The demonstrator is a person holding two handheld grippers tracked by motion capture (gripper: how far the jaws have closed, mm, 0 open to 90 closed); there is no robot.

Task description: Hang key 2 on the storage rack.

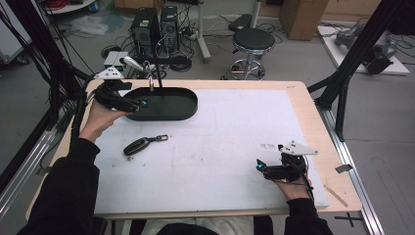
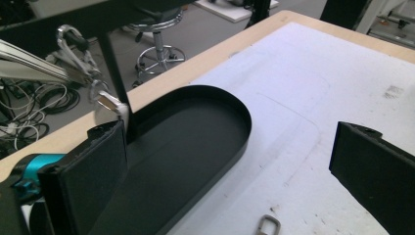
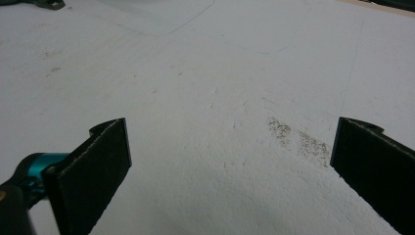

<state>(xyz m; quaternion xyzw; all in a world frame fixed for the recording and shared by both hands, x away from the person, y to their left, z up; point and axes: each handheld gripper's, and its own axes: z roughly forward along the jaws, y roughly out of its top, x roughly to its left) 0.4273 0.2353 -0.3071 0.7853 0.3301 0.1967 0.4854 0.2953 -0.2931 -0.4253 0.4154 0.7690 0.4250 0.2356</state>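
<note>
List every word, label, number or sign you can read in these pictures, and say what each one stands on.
No text can be read in these pictures.
Faint dark print on the white mat, at in the high view and in the left gripper view: too small and blurred to read.
Black tray, car key, both hand-held grippers: no markings visible.

Left gripper (image 1: 128,104): held at far left, fingers (image 2: 88,181) spread wide, nothing between them.
Right gripper (image 1: 264,169): held low at near right, fingers (image 3: 95,169) spread wide, nothing gripped.
</note>
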